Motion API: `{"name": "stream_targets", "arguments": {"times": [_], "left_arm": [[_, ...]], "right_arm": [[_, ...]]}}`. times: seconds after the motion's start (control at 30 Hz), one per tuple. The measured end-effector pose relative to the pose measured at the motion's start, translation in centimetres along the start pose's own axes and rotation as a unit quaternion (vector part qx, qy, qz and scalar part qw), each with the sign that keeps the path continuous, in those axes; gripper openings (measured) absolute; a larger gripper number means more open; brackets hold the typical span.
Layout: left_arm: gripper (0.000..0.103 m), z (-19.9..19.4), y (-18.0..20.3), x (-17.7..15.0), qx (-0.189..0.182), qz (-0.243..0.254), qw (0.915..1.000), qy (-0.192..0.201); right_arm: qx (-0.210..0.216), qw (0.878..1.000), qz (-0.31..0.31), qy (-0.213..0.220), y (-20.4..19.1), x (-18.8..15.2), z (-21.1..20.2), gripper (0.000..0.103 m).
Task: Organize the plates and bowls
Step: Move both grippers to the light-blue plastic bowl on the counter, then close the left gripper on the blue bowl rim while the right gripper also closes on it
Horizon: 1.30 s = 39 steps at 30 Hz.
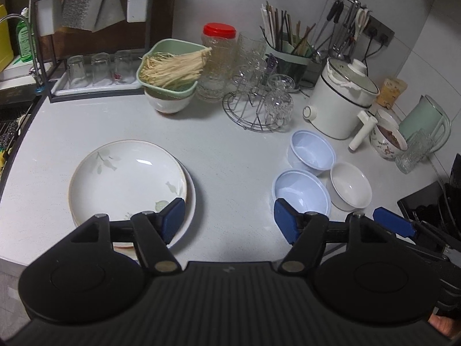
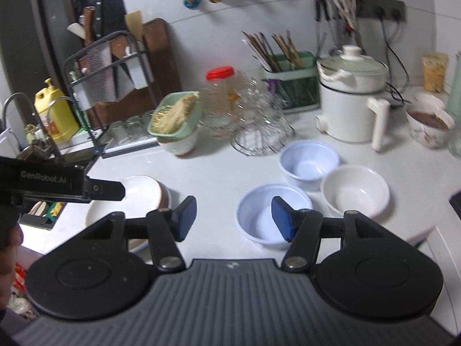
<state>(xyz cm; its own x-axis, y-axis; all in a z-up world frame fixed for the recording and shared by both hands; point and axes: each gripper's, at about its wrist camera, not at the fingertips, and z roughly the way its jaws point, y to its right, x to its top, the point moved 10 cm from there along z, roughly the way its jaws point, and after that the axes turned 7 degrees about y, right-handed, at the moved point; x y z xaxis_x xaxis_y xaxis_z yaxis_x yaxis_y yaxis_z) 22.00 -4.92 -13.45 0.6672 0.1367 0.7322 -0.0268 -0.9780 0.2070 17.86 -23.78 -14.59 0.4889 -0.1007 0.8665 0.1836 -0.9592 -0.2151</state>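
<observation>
2 stacked plates (image 1: 126, 178), 3 bowls (image 1: 301, 193)

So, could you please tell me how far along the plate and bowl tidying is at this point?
Done: the leaf-patterned plate already sits on another plate. In hand: nothing; the left hand-held gripper and right hand-held gripper are both open and empty. Left: the two pale blue bowls and the white bowl stand separately on the counter, unstacked.
</observation>
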Motion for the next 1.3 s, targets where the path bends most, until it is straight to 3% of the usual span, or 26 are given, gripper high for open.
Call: {"name": "stream_targets", "arguments": {"times": [0.3,0.53,0.8,0.93,1.03,1.1,1.17,1.3], "left_arm": [[0.073,2.7,0.4,-0.5,-0.026,0.013,0.9989,-0.035],[0.073,5.7,0.0,0.9,-0.055,0.025,0.9968,-0.052],[0.072,9.9,1.5,1.4,-0.12,0.044,0.9885,-0.081],[0.072,12.2,2.6,1.1,-0.132,0.052,0.9849,-0.098],[0.071,14.3,3.5,0.7,-0.142,0.05,0.9825,-0.11],[0.064,15.9,4.3,0.4,-0.142,0.043,0.9802,-0.131],[0.063,17.0,5.2,0.4,-0.155,0.033,0.9776,-0.138],[0.058,19.5,6.4,0.3,-0.145,0.06,0.977,-0.144]], "right_arm": [[-0.054,0.997,0.045,-0.013,2.3,-1.6,0.7,0.06],[-0.098,0.992,0.071,-0.031,3.3,-2.1,2.7,0.059],[-0.131,0.985,0.089,-0.065,3.7,-3.1,4.8,0.056],[-0.155,0.98,0.1,-0.071,5.1,-3.3,5.9,0.056],[-0.162,0.978,0.108,-0.076,6.4,-3.4,6.8,0.053],[-0.169,0.977,0.101,-0.083,7.1,-3.5,7.6,0.044],[-0.175,0.975,0.101,-0.09,7.9,-3.6,8.3,0.041],[-0.168,0.976,0.099,-0.099,8.6,-3.8,9.7,0.036]]}}
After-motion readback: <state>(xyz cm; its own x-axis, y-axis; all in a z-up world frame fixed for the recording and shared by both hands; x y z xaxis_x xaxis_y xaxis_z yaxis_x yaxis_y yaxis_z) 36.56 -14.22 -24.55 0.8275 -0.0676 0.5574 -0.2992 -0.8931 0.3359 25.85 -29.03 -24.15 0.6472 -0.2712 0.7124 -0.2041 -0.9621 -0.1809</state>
